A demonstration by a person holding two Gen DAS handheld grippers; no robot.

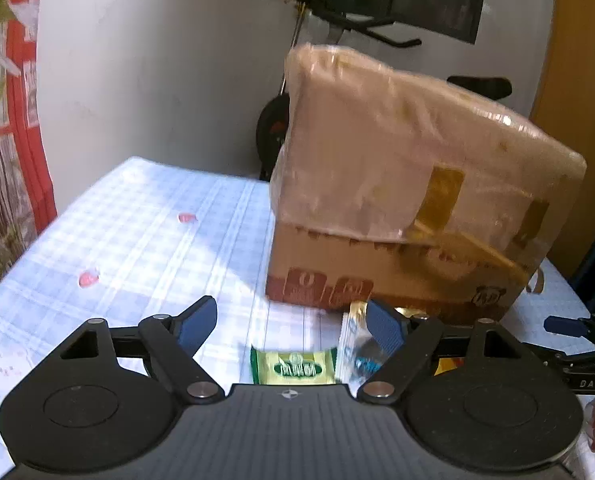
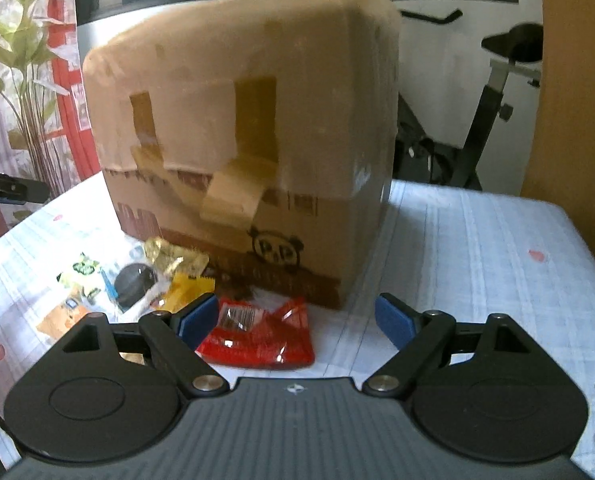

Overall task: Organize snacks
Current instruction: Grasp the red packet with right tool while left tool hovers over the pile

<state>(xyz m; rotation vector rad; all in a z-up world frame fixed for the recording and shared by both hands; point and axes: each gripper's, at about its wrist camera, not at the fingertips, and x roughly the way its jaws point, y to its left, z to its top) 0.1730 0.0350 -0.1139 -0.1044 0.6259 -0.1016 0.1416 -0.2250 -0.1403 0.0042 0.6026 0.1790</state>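
Note:
A taped cardboard box stands on the checked tablecloth; it also fills the right wrist view. My left gripper is open over a green snack packet, with a clear blue-printed packet by its right finger. My right gripper is open above a red snack packet. A pile of snacks lies left of it: a black round one, yellow packets, green-white packets. The right gripper's finger shows at the left wrist view's right edge.
An exercise bike stands behind the table. A plant and red curtain are at the left. An orange wall panel is at the right. The table's far edge runs behind the box.

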